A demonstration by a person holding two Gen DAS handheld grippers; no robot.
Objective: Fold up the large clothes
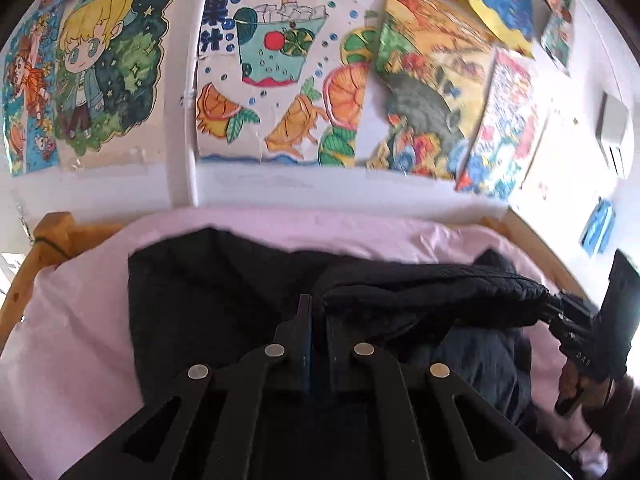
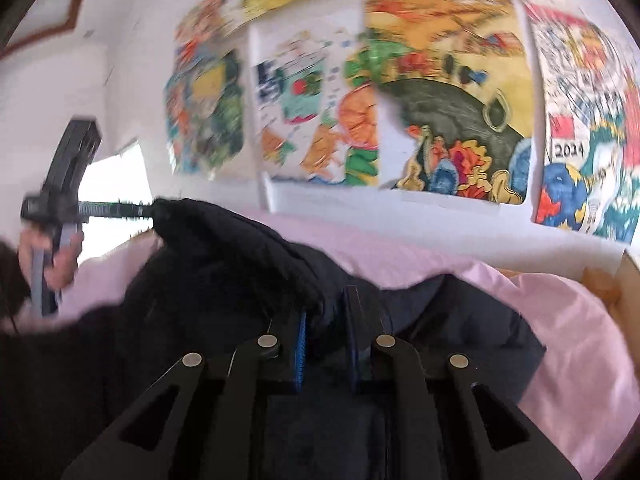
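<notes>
Clamping the black padded jacket (image 1: 224,300) w/ both tongs — left gripper (image 1: 316,320) pinched its near edge, right gripper (image 2: 326,316) bit a raised fold — garment lay spread on pink bedsheet (image 1: 72,320) below wall drawings (image 1: 280,72).

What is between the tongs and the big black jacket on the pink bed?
Nothing visible. Both tongs already pinch the black jacket: the left tongs are shut on its cloth, and the right tongs clamp a raised fold. Only pink bedsheet lies around it.
</notes>
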